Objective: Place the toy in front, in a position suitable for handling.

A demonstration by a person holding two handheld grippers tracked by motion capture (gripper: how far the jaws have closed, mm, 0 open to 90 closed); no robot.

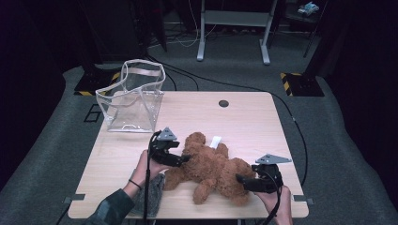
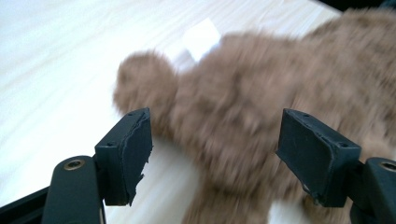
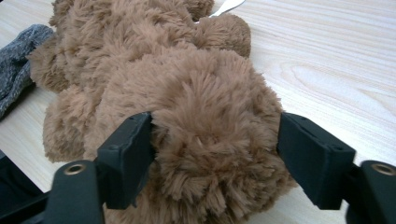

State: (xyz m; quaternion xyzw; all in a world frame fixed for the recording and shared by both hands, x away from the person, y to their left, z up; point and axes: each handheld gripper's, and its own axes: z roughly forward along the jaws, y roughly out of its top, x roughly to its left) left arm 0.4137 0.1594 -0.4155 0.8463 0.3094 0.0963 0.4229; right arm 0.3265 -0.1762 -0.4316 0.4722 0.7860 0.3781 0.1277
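The bear (image 2: 261,126) is blurred in the left gripper view, its right side cut by the edge. Beyond the bear, a white tag (image 2: 201,38) is too blurred to read. Left of the bear, a grey cloth (image 3: 16,65) is cut off.

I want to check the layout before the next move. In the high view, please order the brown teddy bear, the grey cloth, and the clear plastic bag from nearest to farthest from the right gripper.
From the right gripper:
1. Brown teddy bear, right at its jaws.
2. Grey cloth, beyond the bear, at the table's near left edge.
3. Clear plastic bag, at the far left corner.
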